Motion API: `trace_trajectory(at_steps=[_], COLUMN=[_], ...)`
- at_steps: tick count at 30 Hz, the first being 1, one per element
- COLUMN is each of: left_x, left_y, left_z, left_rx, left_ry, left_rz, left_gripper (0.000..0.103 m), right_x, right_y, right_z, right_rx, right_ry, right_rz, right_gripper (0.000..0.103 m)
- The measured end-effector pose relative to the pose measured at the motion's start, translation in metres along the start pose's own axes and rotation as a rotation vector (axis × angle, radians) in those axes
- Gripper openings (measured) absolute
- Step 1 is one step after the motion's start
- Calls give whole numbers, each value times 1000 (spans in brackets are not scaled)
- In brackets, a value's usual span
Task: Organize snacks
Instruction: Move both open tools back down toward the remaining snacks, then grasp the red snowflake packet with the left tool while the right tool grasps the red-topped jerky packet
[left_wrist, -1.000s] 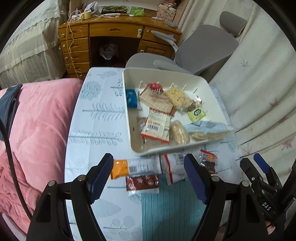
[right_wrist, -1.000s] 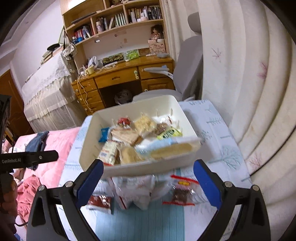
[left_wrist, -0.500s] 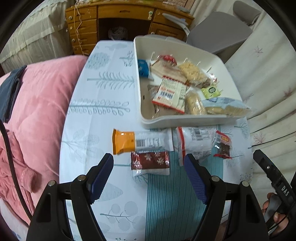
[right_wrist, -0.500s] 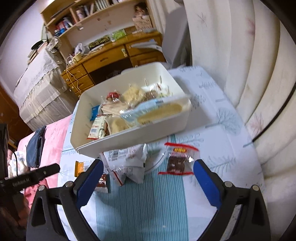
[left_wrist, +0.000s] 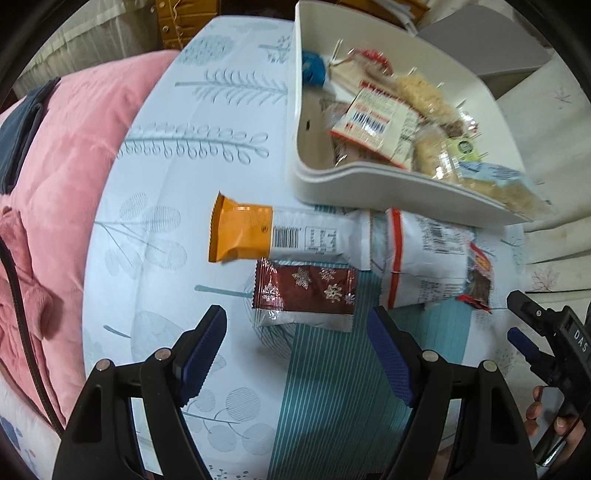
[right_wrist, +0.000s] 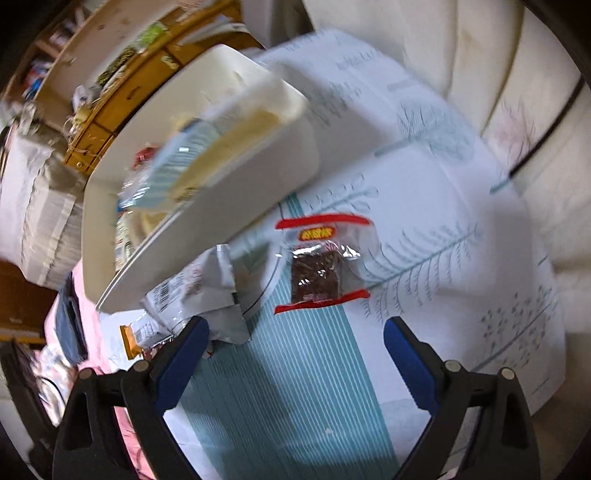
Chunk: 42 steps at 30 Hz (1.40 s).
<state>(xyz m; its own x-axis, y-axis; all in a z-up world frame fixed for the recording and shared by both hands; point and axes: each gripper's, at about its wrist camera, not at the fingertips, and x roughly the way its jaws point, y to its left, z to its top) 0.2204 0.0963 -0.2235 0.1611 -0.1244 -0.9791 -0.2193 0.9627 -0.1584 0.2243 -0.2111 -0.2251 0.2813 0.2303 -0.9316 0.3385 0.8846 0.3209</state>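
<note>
A white tray full of wrapped snacks stands on the table. In front of it lie an orange-and-white bar, a dark red snowflake packet, a white bag and a small clear packet with red ends. My left gripper is open and empty, just short of the snowflake packet. My right gripper is open and empty, just short of the clear red-ended packet; it also shows at the right edge of the left wrist view.
The table wears a white leaf-print cloth with a teal striped band. A pink quilt lies to the left. White curtains hang to the right. A wooden desk stands behind the tray.
Both grippers have dropped lower and closer to the table, towards the loose packets in front of the tray. Both stay open and empty. The right wrist view is blurred from motion.
</note>
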Motion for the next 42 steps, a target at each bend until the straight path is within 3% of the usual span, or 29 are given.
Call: trace_trajectory(at_steps=[6,13,21,29,35,38,39,42], left_x=[26,47,63,68,62,59,57,53], left_y=[0,-2,-2,-19,-37,-41,-42,-40], left_z=[3,10,16,14,11,9,8,5], left_rx=[-44,-94,-130,-108,-63,-55,-58,-70], left_ry=[51,83,107,80,51,34,30,29], left_rz=[39,98,133,184,197,193,186,158], left_gripper=[77,77,77,77,62,46,39,35], right_x=[27,45,64,71,68,62,61,58], right_y=[-15,-12,4,15,19,29,30,31], right_z=[10,24,29,33,35,34,36,33], right_rx=[69,13,-66,-119,-160,-176,-179,-182], right_ry=[87,114,156,159,147,147,147,150], right_rz=[-34,-117,-184,-218,-214,-200,-201,-200], right_gripper=[93,90,78,72,56,46,45,43])
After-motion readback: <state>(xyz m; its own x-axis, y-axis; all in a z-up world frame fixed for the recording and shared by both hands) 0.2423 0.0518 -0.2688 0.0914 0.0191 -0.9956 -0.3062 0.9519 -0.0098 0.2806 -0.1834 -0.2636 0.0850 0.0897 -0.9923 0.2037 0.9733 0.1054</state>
